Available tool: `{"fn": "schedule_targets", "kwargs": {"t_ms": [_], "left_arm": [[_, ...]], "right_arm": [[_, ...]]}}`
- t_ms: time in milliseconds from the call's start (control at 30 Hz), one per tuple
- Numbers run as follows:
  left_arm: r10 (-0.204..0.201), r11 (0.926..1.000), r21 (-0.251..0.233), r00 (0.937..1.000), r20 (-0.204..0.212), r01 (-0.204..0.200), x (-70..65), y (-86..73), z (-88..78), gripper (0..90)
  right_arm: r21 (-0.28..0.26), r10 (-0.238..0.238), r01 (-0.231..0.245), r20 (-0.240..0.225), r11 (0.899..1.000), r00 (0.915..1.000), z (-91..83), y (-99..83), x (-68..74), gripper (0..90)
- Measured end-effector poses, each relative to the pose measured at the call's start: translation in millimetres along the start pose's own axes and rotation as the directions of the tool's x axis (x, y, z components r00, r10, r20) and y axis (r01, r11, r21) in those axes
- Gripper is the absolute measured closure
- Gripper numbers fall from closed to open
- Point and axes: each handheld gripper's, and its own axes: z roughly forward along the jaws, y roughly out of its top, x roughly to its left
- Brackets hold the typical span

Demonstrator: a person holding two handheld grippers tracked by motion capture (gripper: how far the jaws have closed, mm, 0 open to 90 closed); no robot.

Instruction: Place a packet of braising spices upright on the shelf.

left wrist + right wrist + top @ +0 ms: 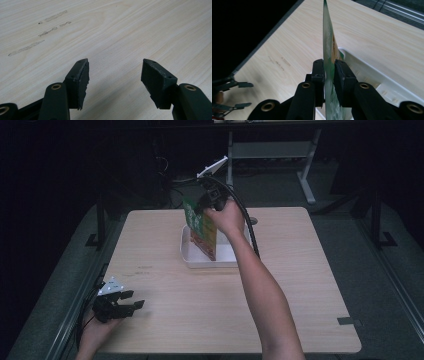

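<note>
Inventory by count:

- Table: one, light wood surface.
- Tray: one, white, shallow, positioned on the far half of the table.
- Packet: one, flat, printed green and orange, its lower end over the tray.
- Grippers: two. Left gripper, one unit, at the near left corner of the table. Right gripper, one unit, above the tray.
- Jaws: two per gripper, black, four in total.
- Hands: two, one per gripper.
- Scuff marks on the table surface: a small cluster of about four short streaks.
</note>
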Motion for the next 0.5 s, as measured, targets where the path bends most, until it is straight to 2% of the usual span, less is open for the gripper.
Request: {"fn": "schedule_targets", "kwargs": {"t_ms": [133,500], "left_arm": [[0.004,1.0,0.002,1.0,0.0,-0.004,-0.8,0.2,0.7,38.7],[0.006,0.9999,0.009,1.0,0.0,-0.006,-2.5,0.6,2.0,38.6]], "right_arm": [[-0.014,0.005,-0.005,-0.013,1.0,0.9999,-5.9,-7.7,-3.5,76.3],[-0.034,-0.072,0.072,-0.003,0.997,0.9974,-24.9,-26.9,9.7,73.6]]}}
